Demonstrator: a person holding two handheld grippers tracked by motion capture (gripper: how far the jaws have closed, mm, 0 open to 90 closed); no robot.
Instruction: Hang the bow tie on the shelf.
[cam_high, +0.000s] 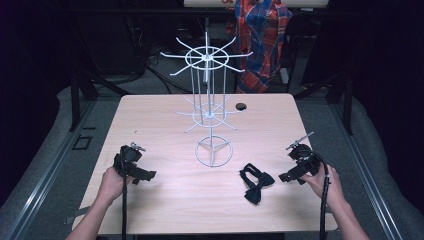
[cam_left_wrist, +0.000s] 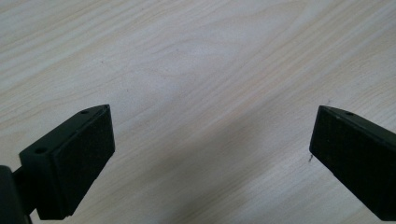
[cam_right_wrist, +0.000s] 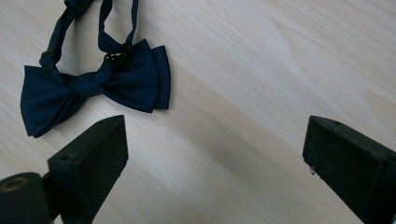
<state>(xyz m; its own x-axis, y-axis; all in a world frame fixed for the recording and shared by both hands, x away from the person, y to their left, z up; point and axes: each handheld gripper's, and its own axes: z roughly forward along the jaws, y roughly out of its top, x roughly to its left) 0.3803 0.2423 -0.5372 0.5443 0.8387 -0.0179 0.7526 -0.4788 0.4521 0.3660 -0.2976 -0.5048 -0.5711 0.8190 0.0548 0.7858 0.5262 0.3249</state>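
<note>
A dark navy bow tie (cam_high: 257, 183) with its strap lies flat on the wooden table (cam_high: 165, 195), right of centre near the front. My right gripper (cam_high: 289, 177) is held just to the right of it, jaws wide open and bare; in the right gripper view the bow tie (cam_right_wrist: 93, 86) lies ahead and left of the jaws. A white wire display rack (cam_high: 209, 107) with hook arms stands at the table's middle. My left gripper (cam_high: 146, 176) hovers at the front left, open, with only bare wood between its pads (cam_left_wrist: 79, 158).
A small dark hole (cam_high: 241, 106) sits in the tabletop behind the rack. A plaid cloth (cam_high: 261, 40) hangs beyond the far edge. Metal frame rails run along both sides of the table.
</note>
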